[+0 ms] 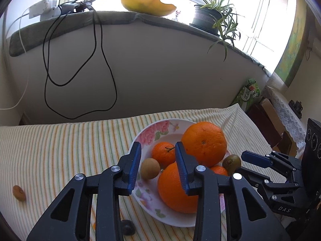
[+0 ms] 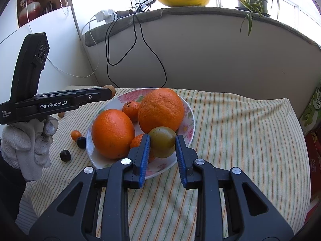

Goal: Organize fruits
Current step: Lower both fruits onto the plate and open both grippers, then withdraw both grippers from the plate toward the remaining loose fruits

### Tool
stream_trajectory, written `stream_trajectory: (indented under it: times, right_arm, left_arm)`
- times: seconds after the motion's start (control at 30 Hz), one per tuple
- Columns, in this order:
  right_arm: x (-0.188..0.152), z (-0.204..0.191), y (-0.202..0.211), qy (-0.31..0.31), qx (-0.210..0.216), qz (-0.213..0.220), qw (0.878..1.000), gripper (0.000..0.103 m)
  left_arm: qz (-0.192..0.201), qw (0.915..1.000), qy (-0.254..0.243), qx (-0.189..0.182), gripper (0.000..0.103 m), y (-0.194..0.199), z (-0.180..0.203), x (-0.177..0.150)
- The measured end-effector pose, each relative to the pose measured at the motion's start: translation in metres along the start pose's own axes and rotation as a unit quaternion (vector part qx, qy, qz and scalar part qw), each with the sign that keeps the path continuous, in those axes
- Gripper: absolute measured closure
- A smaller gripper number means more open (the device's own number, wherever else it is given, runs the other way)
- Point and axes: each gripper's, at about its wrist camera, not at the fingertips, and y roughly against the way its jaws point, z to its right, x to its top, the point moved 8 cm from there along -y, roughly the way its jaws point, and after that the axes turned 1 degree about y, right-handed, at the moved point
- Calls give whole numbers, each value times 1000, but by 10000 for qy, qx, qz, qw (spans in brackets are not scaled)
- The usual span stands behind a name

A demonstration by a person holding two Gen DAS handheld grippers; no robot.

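A floral plate [image 1: 144, 132] [image 2: 188, 110] on the striped cloth holds two big oranges [image 1: 204, 142] [image 2: 112, 134], small mandarins [image 1: 163, 153] [image 2: 131, 110], a brown kiwi [image 1: 149, 168] and a green-brown kiwi [image 2: 162, 141] [image 1: 231, 161]. My left gripper [image 1: 157, 164] is open above the plate, its fingers either side of the brown kiwi and a mandarin. My right gripper [image 2: 162, 154] is open at the plate's near rim, its fingers flanking the green-brown kiwi; whether they touch it is unclear. It also shows in the left wrist view [image 1: 250, 162].
Loose fruit lies on the cloth: a brown one [image 1: 19, 192] at left, two dark ones [image 2: 65, 155] [image 2: 81, 142], a tiny orange one [image 2: 76, 135]. A grey ledge with cables [image 1: 80, 66], a yellow dish [image 1: 147, 5] and a potted plant [image 1: 208, 16] stands behind. Boxes [image 2: 313, 110] stand at right.
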Motion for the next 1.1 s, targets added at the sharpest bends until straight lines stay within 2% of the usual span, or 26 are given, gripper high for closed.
stream_trajectory:
  times: [0.07,0.13,0.33,0.53,1.1]
  right_arm:
    - [1,-1,2,6,20,57,10000,58]
    - [3,-2,5,30,21,121,9999,49]
    - [3,-4,10,56,34,165,9998,41]
    - [-1,-4,18,-2,21,201,9998,38]
    - [0,-19,55,-20,31,458,9989,35]
  left_arm:
    - [15,10000,-1,3,66,2,1,0]
    - [20,10000,-6,5,66,4,1,0]
    - [21,10000,-36,22,66,8,2,-3]
    - [81,9999,-70,37,61,18,3,-3]
    - [341,9993,-152,93,59,68,8,-14]
